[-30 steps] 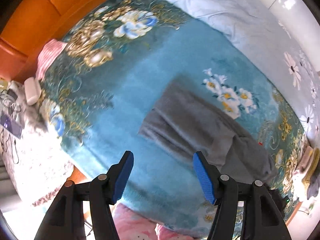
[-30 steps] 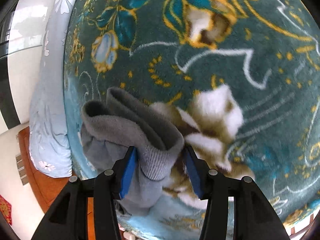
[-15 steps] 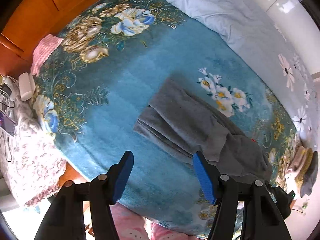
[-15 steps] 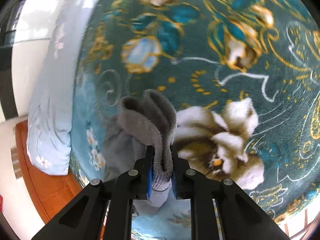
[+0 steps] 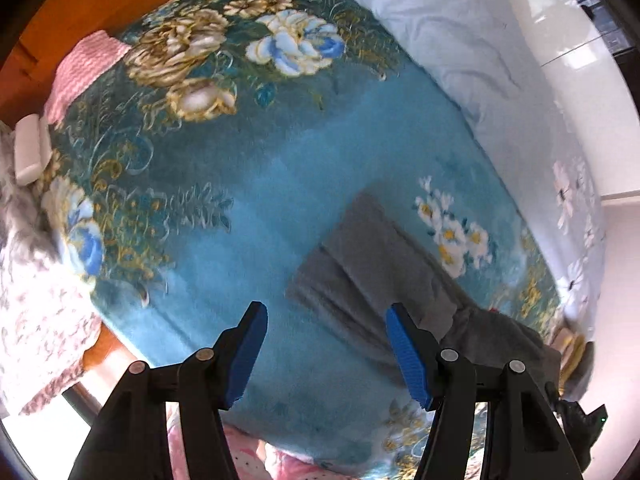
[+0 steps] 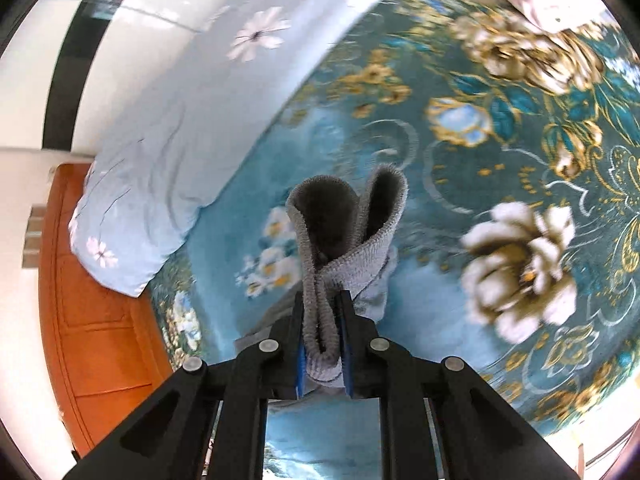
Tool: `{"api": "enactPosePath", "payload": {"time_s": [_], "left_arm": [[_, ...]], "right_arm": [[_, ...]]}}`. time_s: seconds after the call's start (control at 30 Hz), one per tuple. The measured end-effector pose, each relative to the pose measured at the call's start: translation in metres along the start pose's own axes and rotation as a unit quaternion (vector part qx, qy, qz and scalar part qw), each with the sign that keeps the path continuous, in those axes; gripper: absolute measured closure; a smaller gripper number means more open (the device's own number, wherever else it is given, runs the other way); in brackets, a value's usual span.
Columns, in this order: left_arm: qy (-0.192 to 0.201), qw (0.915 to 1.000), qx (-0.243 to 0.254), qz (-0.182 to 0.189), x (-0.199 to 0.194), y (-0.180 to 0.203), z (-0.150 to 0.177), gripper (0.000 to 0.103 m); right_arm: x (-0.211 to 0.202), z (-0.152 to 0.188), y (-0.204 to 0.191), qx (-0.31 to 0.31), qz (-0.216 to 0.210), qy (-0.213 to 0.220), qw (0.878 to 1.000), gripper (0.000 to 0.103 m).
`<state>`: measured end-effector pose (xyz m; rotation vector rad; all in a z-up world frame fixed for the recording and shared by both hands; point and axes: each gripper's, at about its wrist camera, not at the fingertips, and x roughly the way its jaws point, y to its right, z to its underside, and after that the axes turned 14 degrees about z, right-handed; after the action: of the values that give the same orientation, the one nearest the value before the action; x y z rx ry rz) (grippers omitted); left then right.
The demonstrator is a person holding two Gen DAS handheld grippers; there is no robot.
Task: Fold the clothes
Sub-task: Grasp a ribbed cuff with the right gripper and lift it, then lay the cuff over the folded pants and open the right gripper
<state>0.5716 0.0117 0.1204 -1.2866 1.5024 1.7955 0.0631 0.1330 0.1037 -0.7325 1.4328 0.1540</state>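
The grey knit garment lies on the bed, its long axis running from the blanket's middle toward the right gripper, whose fingers pinch its ribbed hem and hold that end lifted. The left gripper, fingers spread and holding nothing, hovers just short of the garment's flat near corner, so it looks the nearer hand for that end. Beneath is a teal floral blanket, a pale blue quilt along the far side, and an orange wooden headboard.

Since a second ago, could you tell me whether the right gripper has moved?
Yes. The right gripper, shut on the grey knitted garment, has lifted away from the teal floral blanket.
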Motion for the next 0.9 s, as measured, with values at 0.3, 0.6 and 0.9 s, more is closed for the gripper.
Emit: {"api": "enactPosePath", "payload": {"time_s": [0.3,0.6,0.9], "left_arm": [[-0.005,0.998,-0.047,0.041,-0.012,-0.071,-0.06,0.037],[0.001,0.9891,-0.136,0.056,-0.024,-0.157,-0.076,0.037],[0.002,0.9776,-0.205,0.049,-0.023,-0.204,-0.072,0.037]], "right_arm": [[0.011,0.072,-0.15,-0.12,0.058,0.011,0.991,0.089],[0.088,0.155,-0.273,-0.264,0.183,-0.017,0.947,0.089],[0.141,0.219,-0.329,-0.398,0.274,-0.034,0.875,0.082]]}}
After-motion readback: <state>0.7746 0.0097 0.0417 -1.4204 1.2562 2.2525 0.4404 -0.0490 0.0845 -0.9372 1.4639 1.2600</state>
